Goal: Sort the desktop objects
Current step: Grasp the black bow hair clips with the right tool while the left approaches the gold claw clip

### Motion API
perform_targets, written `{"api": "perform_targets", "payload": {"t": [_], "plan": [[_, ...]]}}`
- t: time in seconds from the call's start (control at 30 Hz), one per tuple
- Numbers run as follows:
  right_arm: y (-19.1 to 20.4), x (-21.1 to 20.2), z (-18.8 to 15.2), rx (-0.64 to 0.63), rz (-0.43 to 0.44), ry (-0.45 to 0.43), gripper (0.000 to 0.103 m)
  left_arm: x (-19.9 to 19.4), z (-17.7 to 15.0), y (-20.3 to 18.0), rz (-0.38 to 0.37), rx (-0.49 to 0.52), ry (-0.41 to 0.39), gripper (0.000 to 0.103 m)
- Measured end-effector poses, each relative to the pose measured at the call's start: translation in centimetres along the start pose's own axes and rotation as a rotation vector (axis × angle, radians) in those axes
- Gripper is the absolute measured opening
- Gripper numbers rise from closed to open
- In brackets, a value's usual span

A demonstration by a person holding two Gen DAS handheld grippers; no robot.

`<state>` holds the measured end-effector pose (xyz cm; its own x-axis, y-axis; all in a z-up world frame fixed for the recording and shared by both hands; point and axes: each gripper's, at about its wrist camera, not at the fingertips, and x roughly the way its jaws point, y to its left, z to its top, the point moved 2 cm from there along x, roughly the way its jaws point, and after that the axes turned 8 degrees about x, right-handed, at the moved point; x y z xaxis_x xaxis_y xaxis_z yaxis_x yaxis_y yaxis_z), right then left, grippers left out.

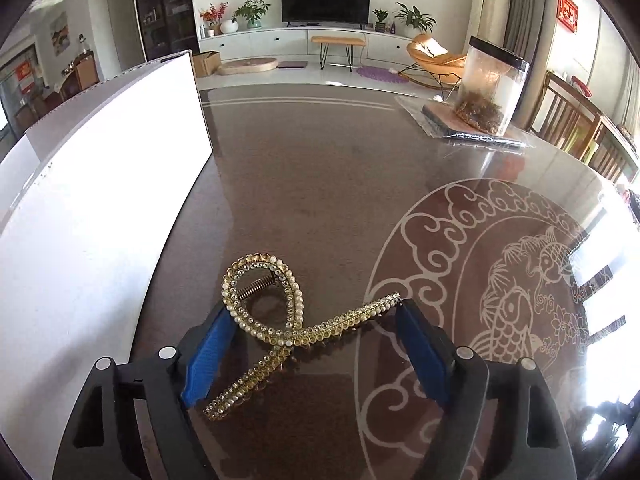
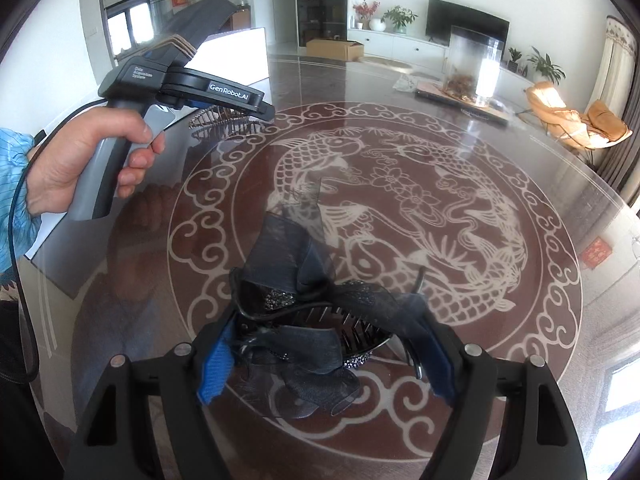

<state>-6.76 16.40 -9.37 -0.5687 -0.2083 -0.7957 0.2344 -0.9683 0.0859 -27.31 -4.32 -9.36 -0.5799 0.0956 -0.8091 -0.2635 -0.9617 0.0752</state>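
Through the left wrist view we are seeing the left tool [image 1: 310, 344] standing over a gold hair clip [image 1: 280, 320] studded with pearls and rhinestones. The clip is lying on the glossy table [image 1: 304, 184] between the two blue pads; the left pad [image 1: 208, 360] is touching the clip's loop and the right pad [image 1: 420, 348] is meeting the tip of its long arm, so the tool is gripping the clip. A white board [image 1: 100, 200] is standing to the tool's left, and a clear jar [image 1: 490, 88] is sitting far ahead to the right.

Through the right wrist view we are seeing the right tool [image 2: 326, 364] straddling a black bow clip [image 2: 304, 320] of gauze ribbon with comb teeth. The bow is lying on the table's fish pattern [image 2: 400, 184], filling the gap between the pads; we cannot tell whether the pads are pressing it. Ahead and to the left, a hand [image 2: 80, 160] is holding the other tool's grey handle, with the gold clip just showing under its tip.
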Motion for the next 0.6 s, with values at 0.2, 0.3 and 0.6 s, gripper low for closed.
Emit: {"api": "perform_targets", "payload": {"t": [0.2,0.3,0.6], "plan": [[0.0,0.0,0.0,0.000,0.000,0.000,0.080,-4.6,-6.2,-0.7,0.054,-0.096,-0.010,0.081],[0.0,0.0,0.0,-0.001,-0.002,0.000,0.079,-7.4,-10.1,-1.7,0.062,-0.110,-0.015,0.081],[0.1,0.1,0.1,-0.002,-0.020,-0.001,0.080,-9.9,-14.6,-2.8,-0.003,0.027,0.031,0.095]]}}
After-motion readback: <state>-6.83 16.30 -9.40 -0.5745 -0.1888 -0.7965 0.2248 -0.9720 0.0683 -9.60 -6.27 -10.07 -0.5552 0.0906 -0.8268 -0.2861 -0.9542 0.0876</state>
